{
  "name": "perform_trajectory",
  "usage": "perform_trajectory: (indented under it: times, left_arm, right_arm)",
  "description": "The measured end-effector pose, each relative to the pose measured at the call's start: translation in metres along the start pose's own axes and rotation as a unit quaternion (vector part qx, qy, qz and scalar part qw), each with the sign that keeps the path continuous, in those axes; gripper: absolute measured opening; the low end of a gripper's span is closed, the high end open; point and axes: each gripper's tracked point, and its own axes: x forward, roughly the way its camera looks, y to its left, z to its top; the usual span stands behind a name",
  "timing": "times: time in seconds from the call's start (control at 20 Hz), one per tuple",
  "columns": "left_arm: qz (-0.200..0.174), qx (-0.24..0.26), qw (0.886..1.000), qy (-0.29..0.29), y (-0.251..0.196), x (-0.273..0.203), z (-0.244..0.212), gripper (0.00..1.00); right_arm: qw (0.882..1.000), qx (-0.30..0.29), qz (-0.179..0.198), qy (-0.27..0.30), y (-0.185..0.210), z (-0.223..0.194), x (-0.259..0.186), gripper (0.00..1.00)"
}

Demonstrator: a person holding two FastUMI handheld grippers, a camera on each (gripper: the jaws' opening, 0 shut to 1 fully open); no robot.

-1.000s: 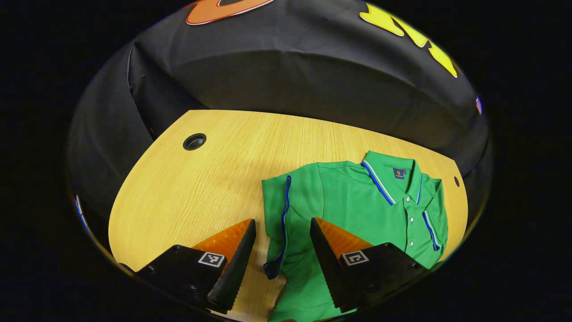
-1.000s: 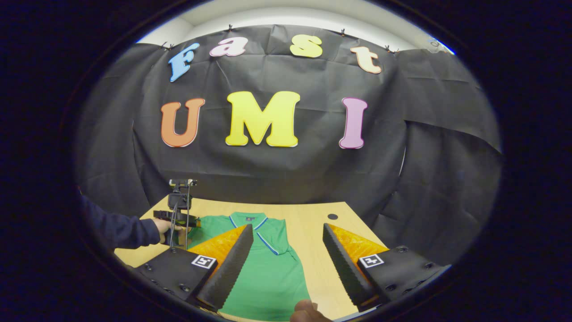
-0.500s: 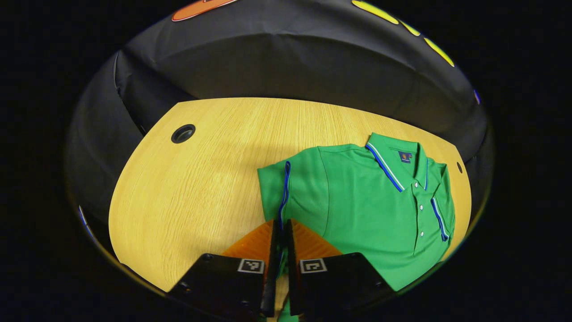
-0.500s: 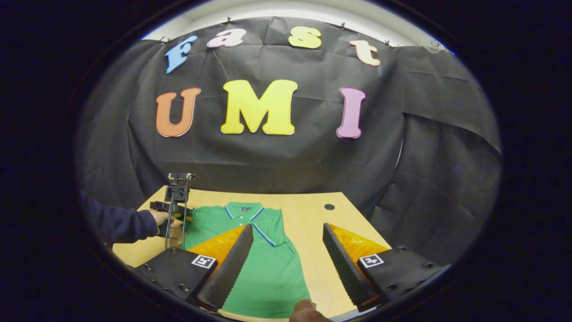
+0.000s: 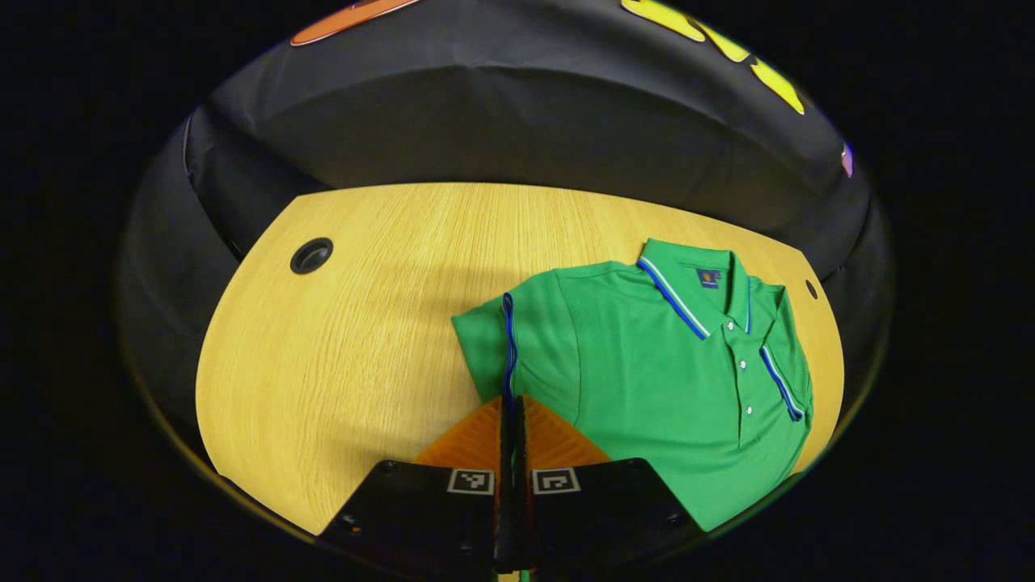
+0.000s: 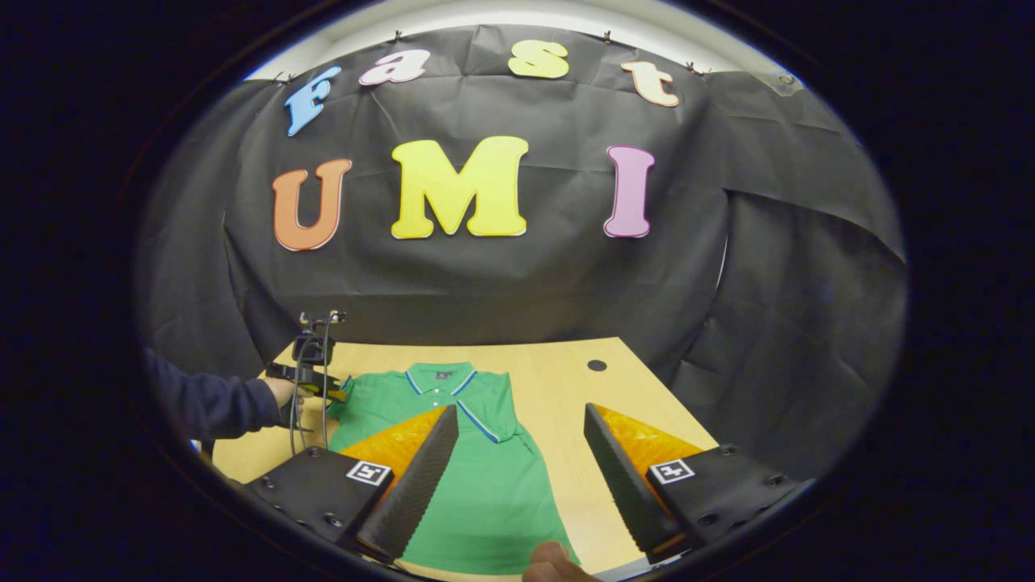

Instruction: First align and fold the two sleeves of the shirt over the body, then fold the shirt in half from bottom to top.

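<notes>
Shirt [image 5: 663,372]: green polo with blue-and-white trim, lying flat on the wooden table [image 5: 340,347], collar toward the booth wall; in the right gripper view [image 6: 477,469] spread front-up along the table's middle, hem toward the camera.
Left sleeve [image 5: 493,339]: blue-trimmed cuff edge running straight up from the fingertips in the left gripper view, the sleeve partly raised off the tabletop and standing beside the shirt body.
Right sleeve [image 5: 780,380]: folded in over the chest, blue-and-white cuff stripe lying just beside the button placket.
Left gripper [image 5: 511,408]: clenched, both fingers pressed together on the cuff edge of the left sleeve; seen from the right gripper view [image 6: 319,380] at the shirt's shoulder, held by a hand [image 6: 285,392] in a dark sleeve [image 6: 214,400].
Right gripper [image 6: 521,420]: released, fingers spread wide, hanging above the lower part of the shirt and the bare table beside it, touching nothing.
Thumb [image 6: 554,559]: tip showing at the bottom edge of the right gripper view, between the two fingers.
Table holes: one round cable hole far left of the shirt [image 5: 311,255], another small one past the collar [image 5: 811,288].
</notes>
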Motion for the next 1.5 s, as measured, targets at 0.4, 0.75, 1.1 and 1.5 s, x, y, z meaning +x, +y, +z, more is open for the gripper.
perform_trajectory:
  times: [0.4, 0.75, 1.1, 1.5]
  left_arm:
    - [-0.027, 0.061, 0.997, -0.037, -0.053, -0.023, 0.032, 0.03]
    - [-0.019, 0.151, 0.988, -0.035, -0.083, -0.014, 0.021, 0.04]
    - [-0.027, 0.187, 0.982, -0.023, -0.099, 0.000, 0.004, 0.04]
    - [-0.044, 0.101, 0.993, -0.034, -0.100, -0.036, -0.008, 0.94]
  right_arm:
    - [1.000, -0.006, 0.013, 0.002, 0.009, 0.004, 0.009, 1.00]
    - [1.000, -0.015, 0.006, 0.020, 0.005, -0.008, 0.013, 0.97]
    - [0.999, -0.019, -0.006, 0.039, -0.009, -0.024, 0.012, 1.00]
    - [0.998, -0.016, 0.009, 0.054, -0.013, -0.036, 0.018, 0.97]
